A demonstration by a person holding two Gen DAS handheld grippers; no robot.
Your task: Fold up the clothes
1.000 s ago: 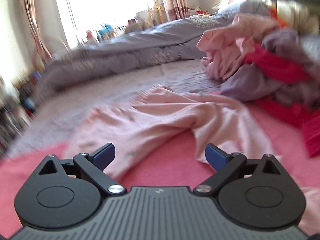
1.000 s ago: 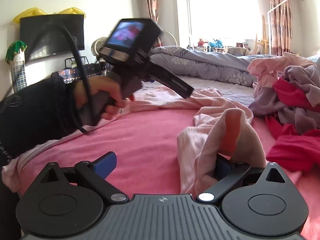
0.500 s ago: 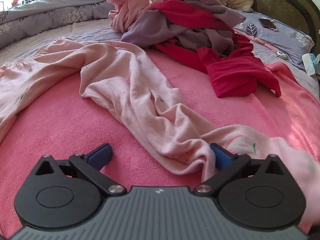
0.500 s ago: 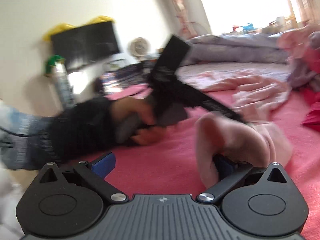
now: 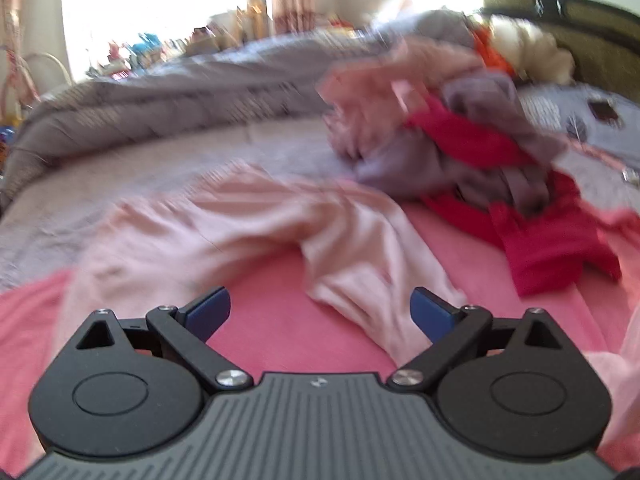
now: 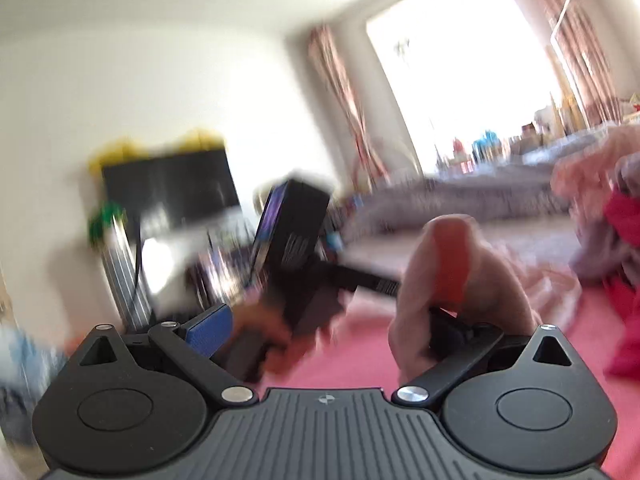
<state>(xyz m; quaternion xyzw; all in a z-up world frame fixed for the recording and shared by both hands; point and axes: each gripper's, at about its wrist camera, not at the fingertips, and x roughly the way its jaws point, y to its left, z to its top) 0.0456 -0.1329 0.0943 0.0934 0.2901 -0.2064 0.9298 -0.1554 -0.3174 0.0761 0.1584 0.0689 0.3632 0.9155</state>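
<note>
- Left hand-held gripper (image 5: 320, 308): black linkage arms, blue pads, ribbed grey body. Fingers spread wide apart, nothing between them. Held low over the bed, probably positioned to take a fresh hold of the cloth just ahead.
- Right hand-held gripper (image 6: 324, 330): same build. Fingers apart; a fold of pale pink cloth is draped over the right finger, hiding its pad. It looks hooked there rather than pinched, likely to lift that end clear of the bed.
- Pale pink garment (image 5: 248, 232): the piece in hand for folding. Thin, soft knit, limp and rumpled, long in shape. It lies just ahead of the left hand-held gripper, one narrow end trailing down to its right finger. Not yet flat or folded.
- Pink blanket (image 5: 280, 320): fuzzy, matte bed cover beneath both tools, serving as the folding surface.
- Clothes heap (image 5: 480, 148): ahead and right of the left hand-held gripper, well apart. Crumpled red, mauve-grey and pink pieces, seemingly awaiting their turn.
- Grey quilt (image 5: 180, 96): padded, bunched along the far side of the bed.
- Frames are motion-blurred; finer texture cannot be told.
</note>
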